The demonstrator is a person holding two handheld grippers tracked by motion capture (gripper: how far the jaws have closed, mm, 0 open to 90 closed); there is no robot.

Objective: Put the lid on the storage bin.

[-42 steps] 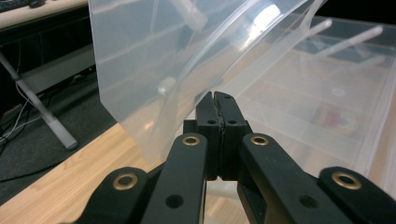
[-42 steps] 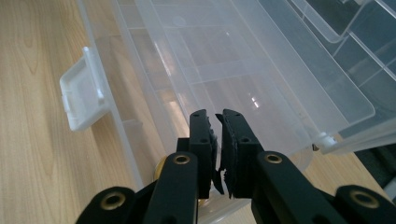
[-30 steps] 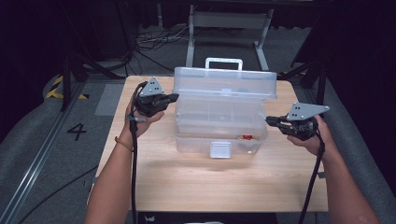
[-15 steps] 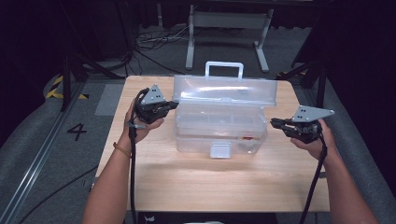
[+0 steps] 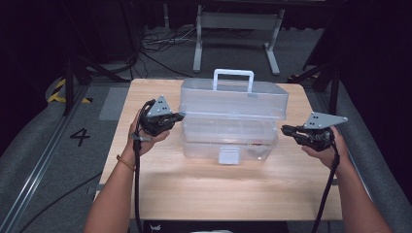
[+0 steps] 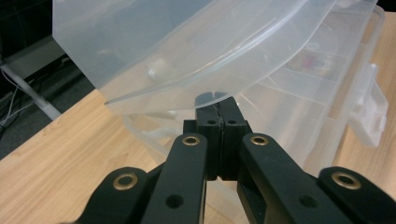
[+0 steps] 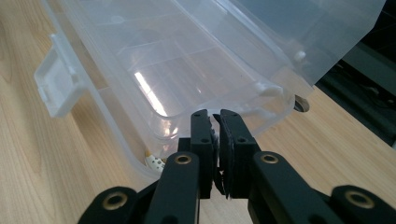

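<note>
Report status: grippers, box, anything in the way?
Left gripper shut, at the clear tackle box lid's left end. Right gripper shut, beside its right end. Lid raised. Nothing blocking.

Clear box, black tongs.

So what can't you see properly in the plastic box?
- High view: small red things inside the plastic box, too small and blurred by its cloudy walls.
- Left gripper view: the raised lid hides the tray's far compartments.
- Right gripper view: a pale bit low in the box, half hidden behind the hand-held gripper.

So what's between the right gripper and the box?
Bare table, seen from the high view: the right gripper stops just short of the box.
</note>
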